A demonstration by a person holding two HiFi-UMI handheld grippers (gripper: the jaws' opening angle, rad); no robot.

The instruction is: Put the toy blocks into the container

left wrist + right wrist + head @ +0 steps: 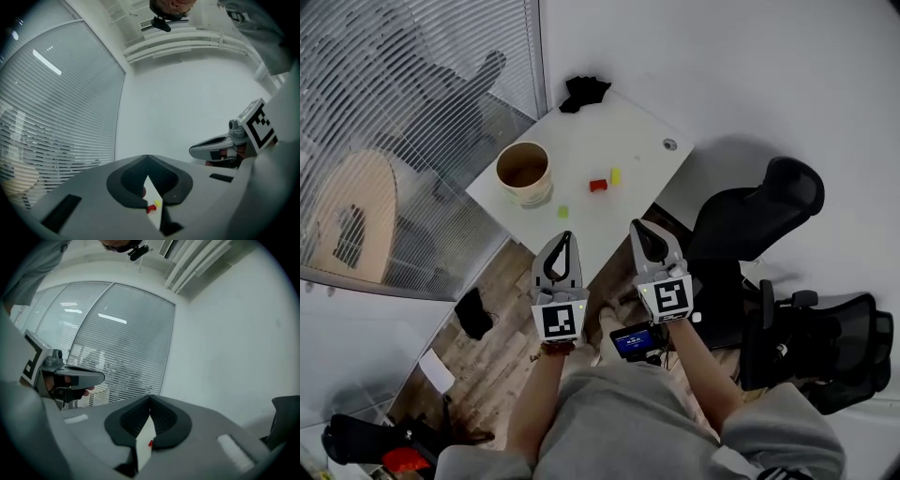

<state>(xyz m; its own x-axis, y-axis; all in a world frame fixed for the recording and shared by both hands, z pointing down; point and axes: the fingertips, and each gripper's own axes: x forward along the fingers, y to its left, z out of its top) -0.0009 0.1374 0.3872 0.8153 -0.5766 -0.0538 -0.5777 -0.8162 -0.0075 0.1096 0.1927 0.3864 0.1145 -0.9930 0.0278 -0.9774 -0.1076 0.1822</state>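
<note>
Both claws are clenched and hold nothing: the left gripper (565,237) and the right gripper (638,228) hover by the near edge of the white table (628,127). The red block (598,185), yellow block (616,175) and green block (563,212) lie on it, right of the container (523,172), outside it

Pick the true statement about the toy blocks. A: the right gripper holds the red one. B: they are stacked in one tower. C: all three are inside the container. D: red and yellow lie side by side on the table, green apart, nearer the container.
D: the red block and yellow block lie side by side on the table, the green block alone by the container.
</note>
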